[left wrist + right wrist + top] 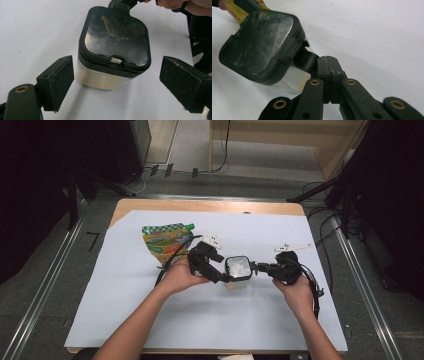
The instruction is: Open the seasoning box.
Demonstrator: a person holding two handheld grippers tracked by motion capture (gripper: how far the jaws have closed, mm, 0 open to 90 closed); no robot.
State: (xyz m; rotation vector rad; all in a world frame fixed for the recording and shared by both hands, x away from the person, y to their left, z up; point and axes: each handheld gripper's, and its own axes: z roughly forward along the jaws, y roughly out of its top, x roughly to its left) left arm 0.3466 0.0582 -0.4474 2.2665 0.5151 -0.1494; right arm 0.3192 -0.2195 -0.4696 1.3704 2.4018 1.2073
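The left gripper is seen in the high view with its jaws spread wide to either side of a small square container standing on the white sheet of the table; the right gripper meets the container's opposite side, its jaws pressed together. A printed pouch lies just behind the left hand.

In the left gripper view, the container is shown between the wide-open pads, apart from both. A black hinged lid with a glossy panel and a front latch tab is carried on a clear, smooth-walled body. It is judged rigid, light and somewhat slippery; the black rim is thought the surest place for a hold.

In the right gripper view, the closed right gripper is seen touching the black hinge piece at the container's back edge; whether the piece is pinched cannot be told.
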